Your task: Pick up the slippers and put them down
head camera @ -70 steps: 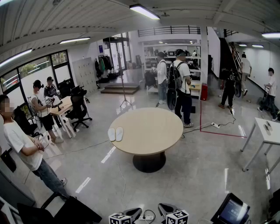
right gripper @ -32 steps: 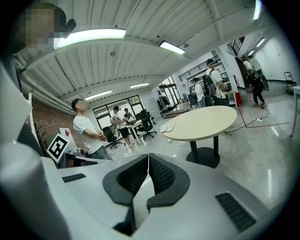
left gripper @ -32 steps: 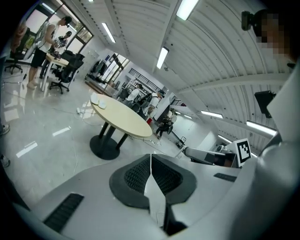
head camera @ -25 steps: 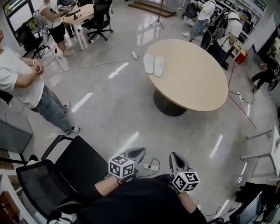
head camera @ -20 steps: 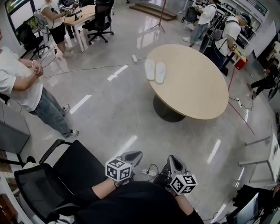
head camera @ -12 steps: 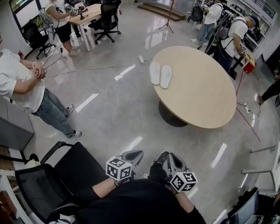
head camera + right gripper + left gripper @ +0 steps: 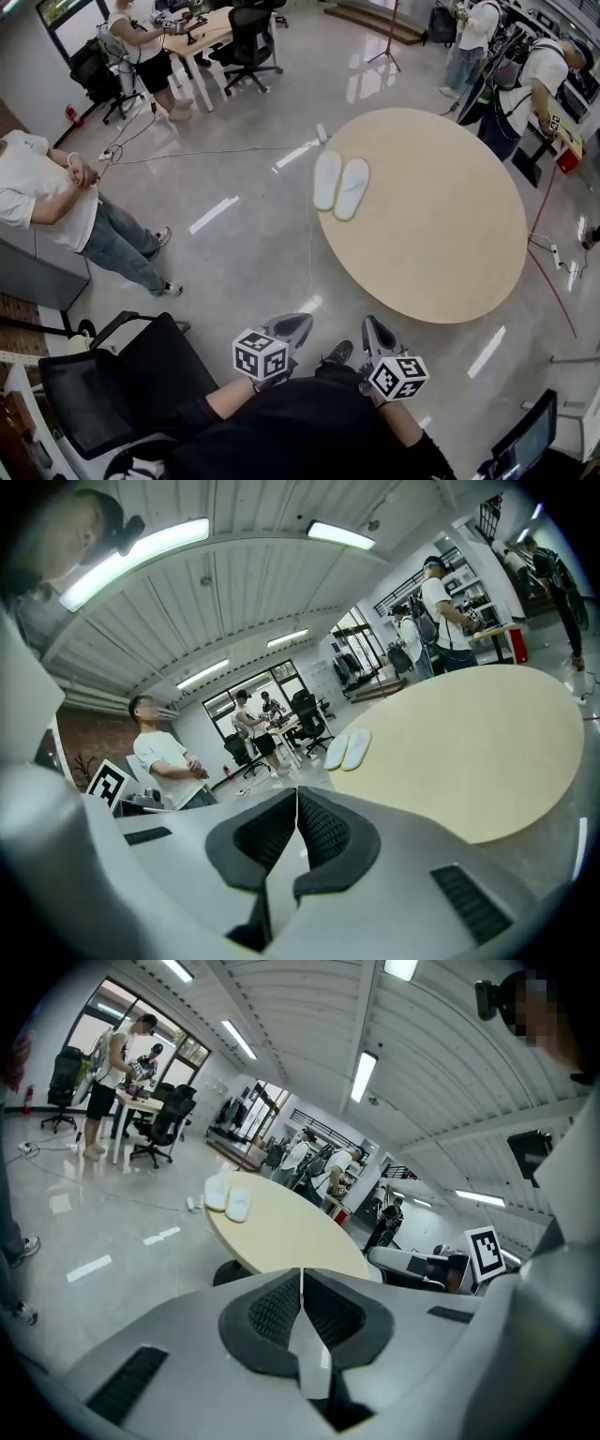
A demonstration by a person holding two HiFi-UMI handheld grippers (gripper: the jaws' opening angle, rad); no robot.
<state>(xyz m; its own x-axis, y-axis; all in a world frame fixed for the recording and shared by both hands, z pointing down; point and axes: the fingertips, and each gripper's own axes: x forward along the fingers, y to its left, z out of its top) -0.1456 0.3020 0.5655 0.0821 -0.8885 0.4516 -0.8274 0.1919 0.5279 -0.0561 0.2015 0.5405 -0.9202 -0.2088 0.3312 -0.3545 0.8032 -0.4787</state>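
Slippers (image 7: 339, 185), a white pair lying side by side, rest at the ten o'clock rim of the round table (image 7: 450, 234), well apart from both grippers and at their twelve o'clock. Left gripper (image 7: 298, 323) and right gripper (image 7: 373, 326) each have jaws pressed together on nothing. Reaching in with the jaws unopened could knock the pair off that near edge

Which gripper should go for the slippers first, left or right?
Left, narrowly. The slippers lie at the round table's left rim, on the left gripper's side; the right gripper would probably reach across tabletop. Both are shut, empty and well short of the table.
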